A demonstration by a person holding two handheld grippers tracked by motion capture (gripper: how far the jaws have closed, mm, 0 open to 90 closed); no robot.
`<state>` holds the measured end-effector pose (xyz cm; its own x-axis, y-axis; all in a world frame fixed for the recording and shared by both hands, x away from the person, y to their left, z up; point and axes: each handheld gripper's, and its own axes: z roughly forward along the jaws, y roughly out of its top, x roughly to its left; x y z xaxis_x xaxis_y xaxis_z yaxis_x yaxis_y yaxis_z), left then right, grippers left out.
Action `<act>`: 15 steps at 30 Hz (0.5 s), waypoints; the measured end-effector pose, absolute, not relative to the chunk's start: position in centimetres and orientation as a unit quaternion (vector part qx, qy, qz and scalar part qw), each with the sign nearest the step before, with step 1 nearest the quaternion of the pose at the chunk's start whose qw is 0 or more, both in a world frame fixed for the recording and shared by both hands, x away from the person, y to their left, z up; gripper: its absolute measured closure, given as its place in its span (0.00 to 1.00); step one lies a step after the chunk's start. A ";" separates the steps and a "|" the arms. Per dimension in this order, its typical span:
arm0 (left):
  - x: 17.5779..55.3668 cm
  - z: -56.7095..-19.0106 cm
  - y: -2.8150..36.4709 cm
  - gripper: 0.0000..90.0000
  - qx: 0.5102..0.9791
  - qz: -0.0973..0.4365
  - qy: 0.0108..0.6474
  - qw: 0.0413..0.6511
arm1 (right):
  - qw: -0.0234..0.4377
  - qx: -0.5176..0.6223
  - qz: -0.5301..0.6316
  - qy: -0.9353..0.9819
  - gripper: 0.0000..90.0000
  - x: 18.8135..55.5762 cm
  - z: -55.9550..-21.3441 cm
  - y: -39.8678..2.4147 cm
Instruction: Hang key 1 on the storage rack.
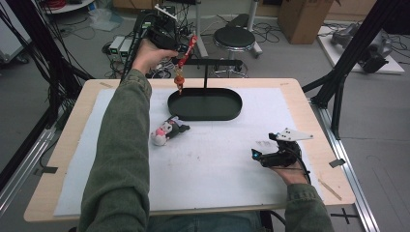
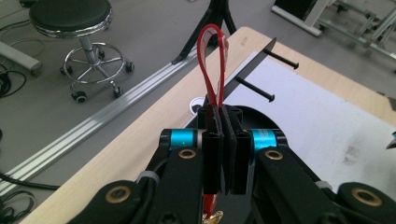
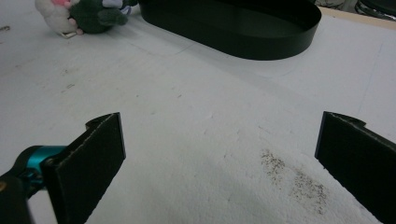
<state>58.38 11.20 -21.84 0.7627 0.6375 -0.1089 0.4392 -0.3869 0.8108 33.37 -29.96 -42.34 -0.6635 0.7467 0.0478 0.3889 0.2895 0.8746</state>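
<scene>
My left gripper (image 1: 180, 47) is raised above the far left of the black oval tray (image 1: 205, 104), shut on a red cord charm (image 1: 182, 65) that hangs down with gold beads. In the left gripper view the red loop (image 2: 212, 65) sticks up out of the shut jaws, close to the black pegs (image 2: 254, 88) of the stand's crossbar. A small plush toy (image 1: 168, 130) lies on the white mat left of centre, seen too in the right gripper view (image 3: 79, 15). My right gripper (image 1: 261, 149) rests low on the mat at the right, open with nothing between its jaws.
A black T-shaped stand (image 1: 205, 67) rises from the tray's back. The white mat (image 1: 212, 164) covers the wooden table (image 1: 309, 116). Beyond the table stand a stool (image 1: 234, 37), cables and a cardboard box (image 1: 302, 17). Black frame posts (image 1: 348, 58) flank the right side.
</scene>
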 end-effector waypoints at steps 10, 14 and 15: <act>59.1 -22.2 10.5 0.96 0.819 0.139 0.341 0.440 | 0.190 0.364 0.470 0.781 0.01 33.4 -42.4 -30.0; 59.3 -22.4 10.6 0.96 0.813 0.154 0.353 0.437 | 0.191 0.362 0.470 0.782 0.01 33.3 -42.4 -30.0; 59.4 -22.4 10.7 0.96 0.808 0.157 0.361 0.438 | 0.192 0.361 0.470 0.782 0.01 33.4 -42.4 -30.1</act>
